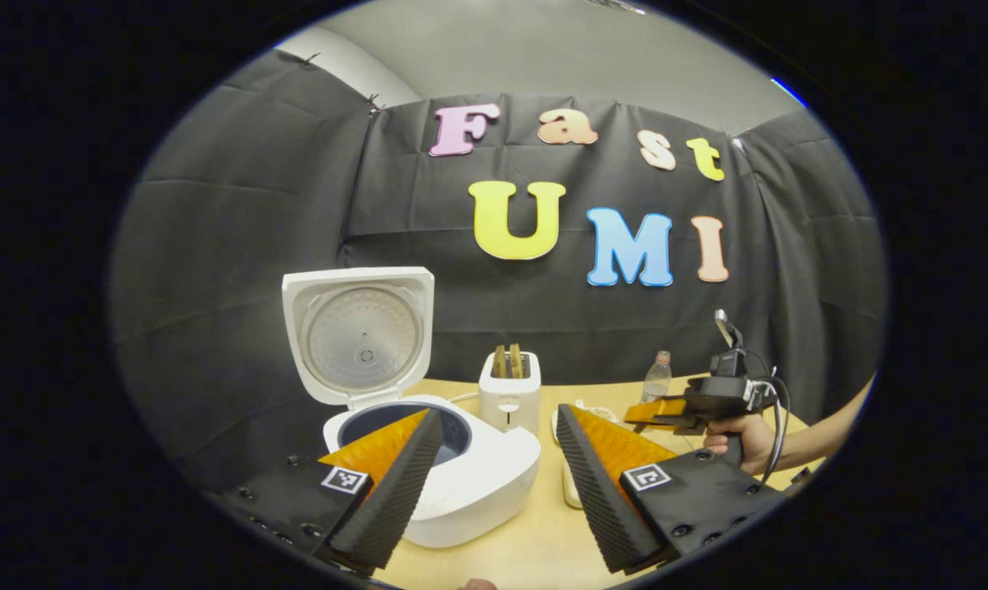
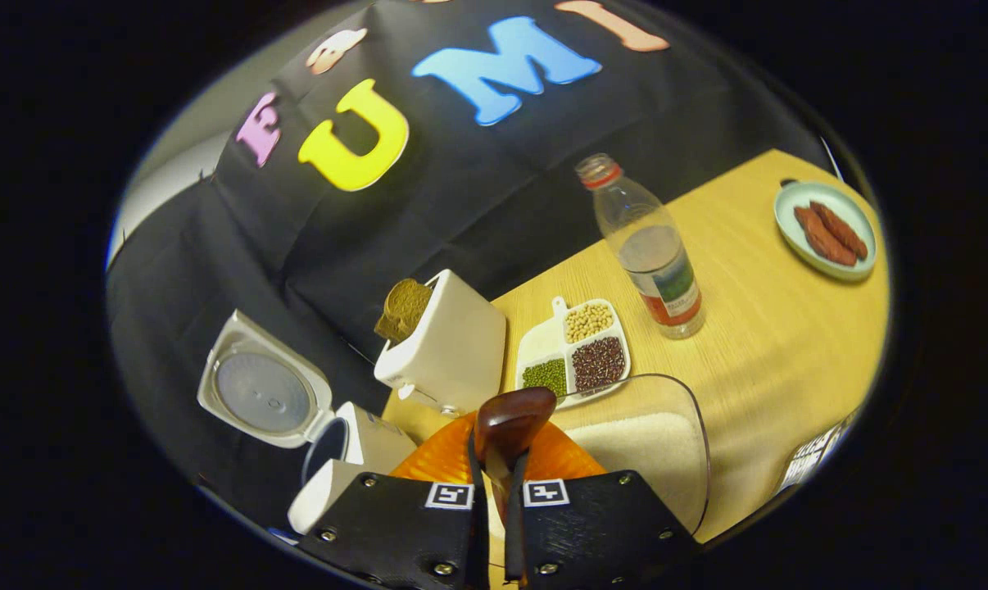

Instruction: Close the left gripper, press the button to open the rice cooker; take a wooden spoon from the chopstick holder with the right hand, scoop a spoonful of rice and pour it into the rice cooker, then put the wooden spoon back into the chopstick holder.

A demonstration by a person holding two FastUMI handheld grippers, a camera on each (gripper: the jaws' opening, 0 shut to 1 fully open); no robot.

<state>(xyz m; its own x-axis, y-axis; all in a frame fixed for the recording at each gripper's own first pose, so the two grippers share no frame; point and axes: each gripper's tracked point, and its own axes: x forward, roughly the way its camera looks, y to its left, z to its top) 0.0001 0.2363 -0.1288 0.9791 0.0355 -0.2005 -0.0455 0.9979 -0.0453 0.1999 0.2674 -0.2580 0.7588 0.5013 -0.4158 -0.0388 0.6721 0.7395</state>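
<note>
On the counter (image 1: 535,533), at about 9 o'clock from your left gripper (image 1: 498,475), the rice cooker (image 1: 453,483) stands with its lid (image 1: 359,332) swung upright and the dark inner pot exposed. Your left gripper hangs with its fingers spread wide and nothing between them. Just behind the cooker, at 12 o'clock, is the toaster (image 1: 509,392) with bread in its slots, and a water bottle (image 1: 656,378) stands at 2 o'clock. Farther right, at 3 o'clock, your hand (image 1: 740,442) holds the right gripper (image 1: 662,416) above the counter.

In the right gripper view, your right gripper (image 2: 498,500) is clamped on the handle of the wooden spoon (image 2: 506,426), whose bowl sticks up at 12 o'clock from the fingers. Just beside it, at 2 o'clock, sits a clear container of rice (image 2: 650,451). Behind that lies a divided dish of beans (image 2: 576,352), touching nothing else. The open rice cooker (image 2: 330,459) is at 9 o'clock, the toaster (image 2: 449,348) at 11 o'clock, and a plate with sausages (image 2: 826,233) well apart at 2 o'clock.
</note>
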